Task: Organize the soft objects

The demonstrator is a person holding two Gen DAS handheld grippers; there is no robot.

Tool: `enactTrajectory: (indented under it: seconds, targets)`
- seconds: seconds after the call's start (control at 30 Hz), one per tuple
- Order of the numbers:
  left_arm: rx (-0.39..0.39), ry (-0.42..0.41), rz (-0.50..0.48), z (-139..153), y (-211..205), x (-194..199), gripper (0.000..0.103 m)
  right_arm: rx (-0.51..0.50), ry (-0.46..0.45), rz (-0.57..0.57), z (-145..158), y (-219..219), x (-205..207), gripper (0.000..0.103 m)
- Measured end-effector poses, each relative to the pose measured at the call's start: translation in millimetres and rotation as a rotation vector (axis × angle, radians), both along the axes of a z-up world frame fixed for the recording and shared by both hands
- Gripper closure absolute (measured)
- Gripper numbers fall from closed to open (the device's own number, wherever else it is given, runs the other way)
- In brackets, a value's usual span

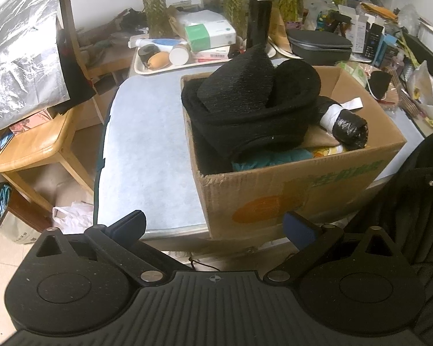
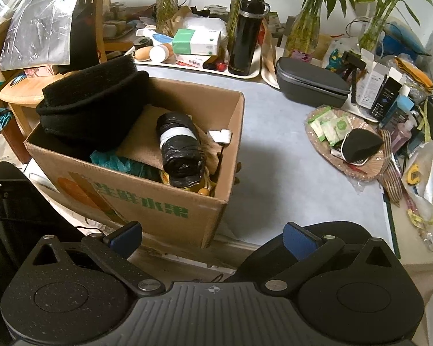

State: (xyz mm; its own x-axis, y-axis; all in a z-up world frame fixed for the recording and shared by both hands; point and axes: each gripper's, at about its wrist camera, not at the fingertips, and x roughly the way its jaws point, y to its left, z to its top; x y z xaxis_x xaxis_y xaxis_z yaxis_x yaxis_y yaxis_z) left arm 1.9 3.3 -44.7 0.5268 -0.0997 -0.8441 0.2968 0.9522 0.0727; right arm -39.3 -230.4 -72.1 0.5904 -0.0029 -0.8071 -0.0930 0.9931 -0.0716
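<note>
A cardboard box (image 1: 297, 190) stands on the grey-blue table and also shows in the right wrist view (image 2: 147, 204). Inside lie a black fuzzy soft item (image 1: 245, 106) (image 2: 92, 101), a roll of black bags with a white band (image 1: 346, 127) (image 2: 179, 147), tan cloth (image 2: 141, 141) and teal fabric (image 1: 271, 157) (image 2: 115, 160). My left gripper (image 1: 216, 225) is open and empty, in front of the box's near wall. My right gripper (image 2: 213, 235) is open and empty, in front of the box's near right corner.
A tray (image 1: 170, 67) with bottles and tissue boxes, a black flask (image 2: 245, 34), a grey case (image 2: 311, 85) and plant vases stand at the back. A woven fan with packets (image 2: 346, 144) and clutter lies right. A wooden stool (image 1: 34, 141) stands left of the table (image 1: 147, 150).
</note>
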Motion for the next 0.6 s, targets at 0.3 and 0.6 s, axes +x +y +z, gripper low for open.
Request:
enactTrajectory:
  seconds: [0.3, 0.6]
  targets:
    - [-0.001, -0.001, -0.002, 0.2, -0.2, 0.3, 0.0, 0.001, -0.002, 0.004, 0.9, 0.2, -0.5, 0.0]
    - [0.003, 0.001, 0.0, 0.4, -0.8, -0.6, 0.0, 0.003, 0.002, 0.004, 0.2, 3.6, -0.3, 0.0]
